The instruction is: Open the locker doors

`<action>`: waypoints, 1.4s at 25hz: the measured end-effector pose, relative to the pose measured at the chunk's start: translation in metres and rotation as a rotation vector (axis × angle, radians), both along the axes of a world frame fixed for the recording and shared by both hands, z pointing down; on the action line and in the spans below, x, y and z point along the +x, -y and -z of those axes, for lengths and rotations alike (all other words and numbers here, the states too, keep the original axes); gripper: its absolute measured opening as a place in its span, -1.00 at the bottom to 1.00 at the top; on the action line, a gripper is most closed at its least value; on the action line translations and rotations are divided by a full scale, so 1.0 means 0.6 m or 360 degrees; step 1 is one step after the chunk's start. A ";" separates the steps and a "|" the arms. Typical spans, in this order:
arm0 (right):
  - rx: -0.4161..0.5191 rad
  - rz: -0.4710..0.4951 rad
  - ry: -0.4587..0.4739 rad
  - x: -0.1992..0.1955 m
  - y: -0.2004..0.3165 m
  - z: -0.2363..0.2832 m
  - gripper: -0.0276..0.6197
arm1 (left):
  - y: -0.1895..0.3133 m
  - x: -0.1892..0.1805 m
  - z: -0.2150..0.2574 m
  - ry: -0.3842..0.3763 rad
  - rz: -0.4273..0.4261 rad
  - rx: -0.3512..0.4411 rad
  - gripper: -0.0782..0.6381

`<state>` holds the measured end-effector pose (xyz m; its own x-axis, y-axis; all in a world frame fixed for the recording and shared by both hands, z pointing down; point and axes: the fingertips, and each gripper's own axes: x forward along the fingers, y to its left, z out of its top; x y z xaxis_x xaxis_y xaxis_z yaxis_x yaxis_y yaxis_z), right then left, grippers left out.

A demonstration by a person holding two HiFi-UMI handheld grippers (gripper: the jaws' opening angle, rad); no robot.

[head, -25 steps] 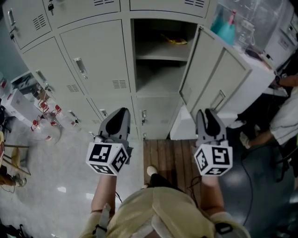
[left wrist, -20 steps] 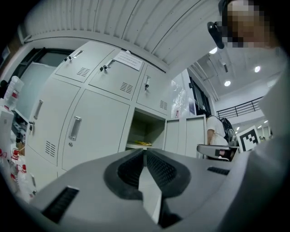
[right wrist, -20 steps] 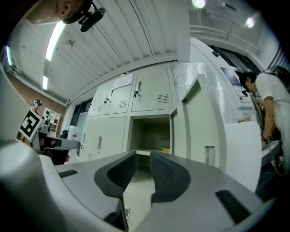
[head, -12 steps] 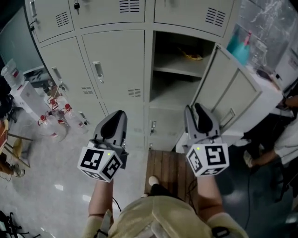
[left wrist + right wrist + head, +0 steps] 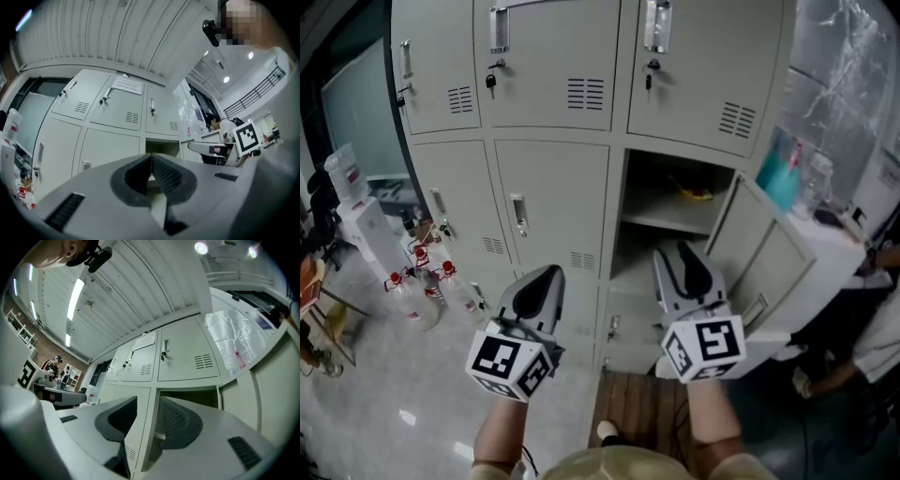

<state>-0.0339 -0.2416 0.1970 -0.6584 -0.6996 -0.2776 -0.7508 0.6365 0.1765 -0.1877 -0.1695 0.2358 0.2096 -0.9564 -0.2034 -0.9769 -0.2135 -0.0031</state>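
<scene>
Holds the left hand-held gripper (image 5: 547, 274) pressed together and empty. Has just been spreading the jaws of the right hand-held gripper (image 5: 675, 251), with nothing between them. Faces the lockers (image 5: 546, 66): one open door (image 5: 759, 253) just right of the right hand-held gripper, a closed door (image 5: 551, 202) ahead of the left one, more above both. Likely means a closed door next. Best to bring open jaws square onto the handle (image 5: 518, 214), clamp firmly, then pull along the hinge swing, clear of the key (image 5: 491, 82) above. Stands on a glossy floor (image 5: 375, 375), wooden mat (image 5: 647, 417) below both, bottles (image 5: 417, 281) well left.
</scene>
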 end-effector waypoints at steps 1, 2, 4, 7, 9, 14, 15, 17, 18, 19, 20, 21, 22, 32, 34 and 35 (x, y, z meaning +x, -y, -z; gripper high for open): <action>0.0019 0.0008 0.0006 -0.005 0.003 0.010 -0.51 | 0.003 -0.002 0.008 0.0011 0.0003 0.0011 -0.77; 0.0037 0.0014 0.0011 -0.008 0.008 0.020 -0.50 | 0.007 -0.003 0.016 0.0020 0.0007 0.0020 -0.77; 0.0070 0.0018 0.0019 -0.011 0.018 0.041 -0.50 | 0.018 -0.003 0.031 0.0032 0.0008 0.0030 -0.77; 0.0113 0.0016 0.0027 -0.014 0.033 0.070 -0.50 | 0.036 0.002 0.050 0.0063 -0.0018 0.0050 -0.77; 0.0145 0.0015 0.0030 -0.018 0.041 0.090 -0.50 | 0.048 0.006 0.067 0.0087 -0.0032 0.0073 -0.77; 0.0250 0.0021 0.0038 -0.030 0.057 0.143 -0.50 | 0.075 0.024 0.117 0.0166 -0.0061 0.0149 -0.77; 0.0270 0.0022 0.0038 -0.033 0.060 0.154 -0.50 | 0.079 0.027 0.127 0.0181 -0.0065 0.0165 -0.77; 0.0312 0.0024 0.0038 -0.039 0.066 0.177 -0.50 | 0.087 0.029 0.147 0.0206 -0.0069 0.0198 -0.77; 0.0335 0.0024 0.0038 -0.042 0.068 0.189 -0.50 | 0.091 0.029 0.158 0.0217 -0.0068 0.0215 -0.77; 0.0360 0.0024 0.0039 -0.044 0.071 0.202 -0.50 | 0.095 0.029 0.171 0.0226 -0.0067 0.0233 -0.77; 0.0385 0.0025 0.0041 -0.046 0.075 0.216 -0.50 | 0.099 0.030 0.184 0.0234 -0.0065 0.0249 -0.77; 0.0407 0.0025 0.0043 -0.048 0.079 0.229 -0.50 | 0.103 0.029 0.196 0.0241 -0.0065 0.0264 -0.77; 0.0426 0.0023 0.0045 -0.050 0.083 0.242 -0.50 | 0.107 0.029 0.208 0.0248 -0.0068 0.0280 -0.77; 0.0541 0.0034 0.0074 -0.072 0.124 0.337 -0.50 | 0.148 0.021 0.296 0.0324 -0.0052 0.0416 -0.77; 0.0540 0.0036 0.0071 -0.079 0.133 0.345 -0.50 | 0.158 0.017 0.305 0.0334 -0.0051 0.0430 -0.77; 0.0531 0.0032 0.0074 -0.082 0.139 0.348 -0.50 | 0.162 0.015 0.309 0.0335 -0.0050 0.0434 -0.77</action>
<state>-0.0829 -0.3250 -0.0117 -0.6526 -0.5522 -0.5189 -0.7507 0.5643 0.3435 -0.1789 -0.2669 0.0506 0.3025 -0.8654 -0.3996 -0.9418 -0.2068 -0.2651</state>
